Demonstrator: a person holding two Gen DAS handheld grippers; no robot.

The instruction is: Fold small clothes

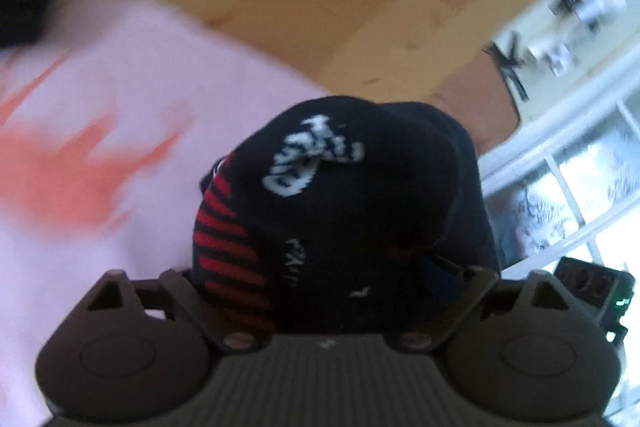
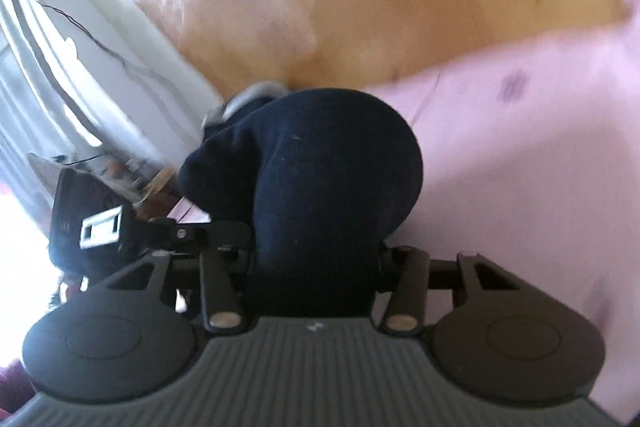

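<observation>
I hold a dark sock [image 1: 340, 211] bunched in my left tool [image 1: 332, 291], and my right tool [image 2: 316, 259] is clamped on it too, above the pink cloth [image 1: 120, 87]. Next I must lay it flat.

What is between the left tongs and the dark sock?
Nothing visible: the dark sock already sits bunched between the left tongs, above the pink garment. Whether the pads press it cannot be told.

Sock [image 1: 344, 195] lettering (white, unreadable)
</observation>
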